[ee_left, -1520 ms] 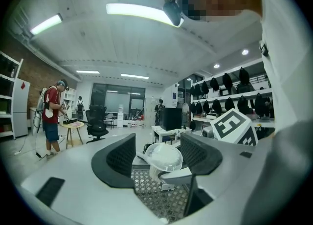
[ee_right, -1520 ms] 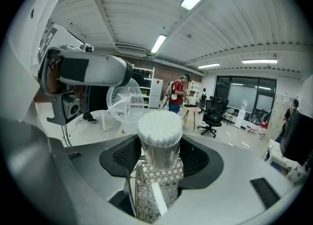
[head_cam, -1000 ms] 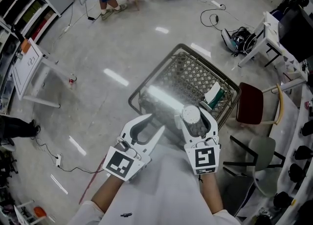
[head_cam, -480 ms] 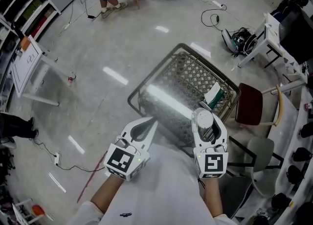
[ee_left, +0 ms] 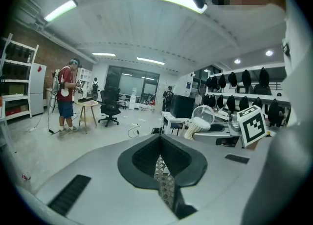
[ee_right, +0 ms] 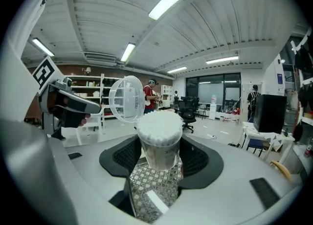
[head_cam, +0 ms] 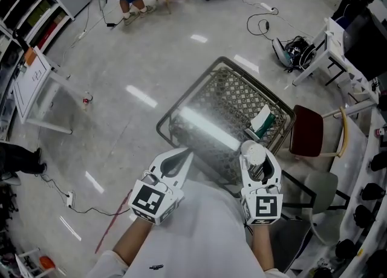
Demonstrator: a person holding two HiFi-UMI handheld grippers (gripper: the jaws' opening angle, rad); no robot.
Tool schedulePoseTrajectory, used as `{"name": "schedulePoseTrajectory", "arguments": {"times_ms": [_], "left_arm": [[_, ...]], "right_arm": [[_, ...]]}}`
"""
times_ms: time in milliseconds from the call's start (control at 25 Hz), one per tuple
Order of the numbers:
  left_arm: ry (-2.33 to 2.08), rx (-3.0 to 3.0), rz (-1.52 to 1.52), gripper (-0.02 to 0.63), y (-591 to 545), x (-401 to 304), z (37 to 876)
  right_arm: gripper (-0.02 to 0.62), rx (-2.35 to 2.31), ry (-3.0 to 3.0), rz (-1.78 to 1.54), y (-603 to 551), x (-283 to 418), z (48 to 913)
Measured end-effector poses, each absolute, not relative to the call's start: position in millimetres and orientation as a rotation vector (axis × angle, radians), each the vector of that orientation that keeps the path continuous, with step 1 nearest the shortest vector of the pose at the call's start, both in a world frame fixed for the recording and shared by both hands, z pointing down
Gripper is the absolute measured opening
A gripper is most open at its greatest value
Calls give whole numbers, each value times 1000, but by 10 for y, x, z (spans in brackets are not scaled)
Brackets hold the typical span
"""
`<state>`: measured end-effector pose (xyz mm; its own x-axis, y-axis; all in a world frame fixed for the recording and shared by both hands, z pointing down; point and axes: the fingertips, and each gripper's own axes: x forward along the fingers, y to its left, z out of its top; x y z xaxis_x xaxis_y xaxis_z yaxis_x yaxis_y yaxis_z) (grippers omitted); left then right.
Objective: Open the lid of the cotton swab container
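Right gripper (ee_right: pixel 156 166) jaws clamp the cotton swab container (ee_right: pixel 157 143) upright, above the wire cart's (head_cam: pixel 181 110) near edge. Lid (ee_right: pixel 126 99) stands open at its left, apparently hinged. Left gripper (ee_left: pixel 164 172) jaws closed, empty.

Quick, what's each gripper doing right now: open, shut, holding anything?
Left gripper: shut, nothing between its jaws.
Right gripper: closed on the cotton swab container, whose lid stands flipped open.
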<state>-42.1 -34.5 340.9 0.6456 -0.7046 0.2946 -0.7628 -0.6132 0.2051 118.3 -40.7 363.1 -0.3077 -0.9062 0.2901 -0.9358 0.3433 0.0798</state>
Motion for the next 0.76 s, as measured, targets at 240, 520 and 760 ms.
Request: {"name": "schedulePoseTrajectory", "arguments": {"times_ms": [240,520,760], "left_arm": [[-1175,2578,241,3,-367,-391,3354],[-1183,2582,238,3,-370,-419,3363],[-1172,2583,231,3,-364,-387,3345]], "right_arm": [[235,1661,-2324,159,-428,1201,3624],[235,1661,-2322,155,-424,1179,3628],[235,1656,-2327,158,-421,1158,3630]]}}
